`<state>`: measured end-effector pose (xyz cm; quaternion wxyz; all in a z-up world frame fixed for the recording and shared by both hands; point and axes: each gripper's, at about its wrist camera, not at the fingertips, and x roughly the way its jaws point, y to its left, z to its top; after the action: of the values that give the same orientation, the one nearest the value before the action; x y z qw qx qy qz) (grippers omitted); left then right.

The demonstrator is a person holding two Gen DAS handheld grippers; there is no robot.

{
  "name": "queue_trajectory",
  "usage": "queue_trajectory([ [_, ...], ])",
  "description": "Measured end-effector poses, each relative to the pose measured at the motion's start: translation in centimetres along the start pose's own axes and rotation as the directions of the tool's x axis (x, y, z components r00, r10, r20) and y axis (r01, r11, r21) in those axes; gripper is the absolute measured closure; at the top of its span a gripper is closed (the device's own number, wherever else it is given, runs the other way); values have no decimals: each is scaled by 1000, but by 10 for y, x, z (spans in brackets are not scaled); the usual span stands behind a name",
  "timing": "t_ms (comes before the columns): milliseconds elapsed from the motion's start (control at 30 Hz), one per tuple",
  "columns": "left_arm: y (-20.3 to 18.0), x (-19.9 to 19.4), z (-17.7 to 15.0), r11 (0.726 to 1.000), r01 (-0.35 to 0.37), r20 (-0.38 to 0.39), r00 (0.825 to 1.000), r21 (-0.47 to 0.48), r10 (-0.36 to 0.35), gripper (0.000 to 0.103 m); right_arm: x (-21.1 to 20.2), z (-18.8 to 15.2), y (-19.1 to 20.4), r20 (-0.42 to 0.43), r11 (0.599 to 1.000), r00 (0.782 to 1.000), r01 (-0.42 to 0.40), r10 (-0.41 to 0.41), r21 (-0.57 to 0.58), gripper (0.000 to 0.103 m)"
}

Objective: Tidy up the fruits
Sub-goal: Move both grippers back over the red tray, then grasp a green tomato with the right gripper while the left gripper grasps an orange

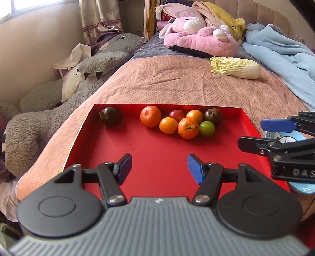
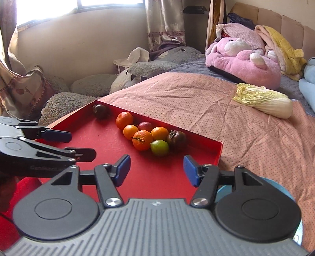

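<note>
Daylight scene, bright. Window (image 2: pixel 78 4) at upper left blown out to white in right wrist view. Soft, short shadows under the fruit on the red tray (image 1: pixel 157 145), no hard glare. Strong fisheye bending at edges; dark corners. Near gripper body slightly soft; far bedding (image 1: pixel 177 82) fairly sharp. Colours warm, saturated.

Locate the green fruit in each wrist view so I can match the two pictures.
Left wrist view: green fruit at the right end of the cluster, right of centre, near the far wall of the red tray.
Right wrist view: green fruit centre frame, nearest fruit of the cluster.
Shared landmark: cabbage on the bedspread.
</note>
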<state>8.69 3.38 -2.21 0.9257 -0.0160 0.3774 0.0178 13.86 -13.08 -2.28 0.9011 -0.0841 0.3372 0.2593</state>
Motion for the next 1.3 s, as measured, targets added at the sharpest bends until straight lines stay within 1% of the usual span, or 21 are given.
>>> queue_trajectory([
  [33,4,0,-1,1000,-4,-2,1000,-4,4,38,13,2,0,-16,1000,1000,-1,1,-4,43],
  [67,7,0,-1,1000,-8,-3,1000,-10,8,38,25,4,1,-35,1000,999,-3,2,-6,49],
  [100,11,0,-1,1000,-10,-5,1000,-16,9,38,35,6,1,-50,1000,999,-4,3,-6,52],
  [200,19,0,-2,999,-8,-8,1000,-36,8,38,66,9,3,-90,1000,996,-2,1,-17,55],
  [300,24,0,-2,999,-6,-6,1000,-44,6,38,87,12,4,-113,1000,993,15,-17,-24,55],
  [500,27,3,-2,999,3,-8,1000,-47,-3,38,109,15,2,-131,999,990,41,-45,-34,55],
  [600,25,5,-4,999,10,-14,1000,-44,-10,38,115,16,0,-142,999,989,38,-41,-27,61],
  [633,24,5,-4,999,13,-15,1000,-40,-13,38,115,15,1,-140,999,989,38,-41,-27,61],
  [700,21,6,-5,999,17,-16,1000,-32,-18,38,114,14,-1,-137,999,990,33,-35,-19,67],
  [733,20,7,-5,999,20,-19,1000,-29,-20,38,111,13,-2,-139,1000,990,29,-30,-12,68],
  [867,12,12,-3,999,32,-26,999,-8,-32,38,93,7,-6,-132,1000,991,21,-21,2,68],
  [1033,-1,26,5,998,55,-39,998,2,-55,38,52,-12,-11,-110,1000,994,1,1,19,68],
  [1133,-15,40,13,997,69,-46,997,17,-68,38,27,-27,-10,-95,1000,995,-10,13,30,68],
  [1300,-35,71,23,997,80,-88,993,10,-79,38,1,-44,-9,-86,998,996,-32,36,54,68],
])
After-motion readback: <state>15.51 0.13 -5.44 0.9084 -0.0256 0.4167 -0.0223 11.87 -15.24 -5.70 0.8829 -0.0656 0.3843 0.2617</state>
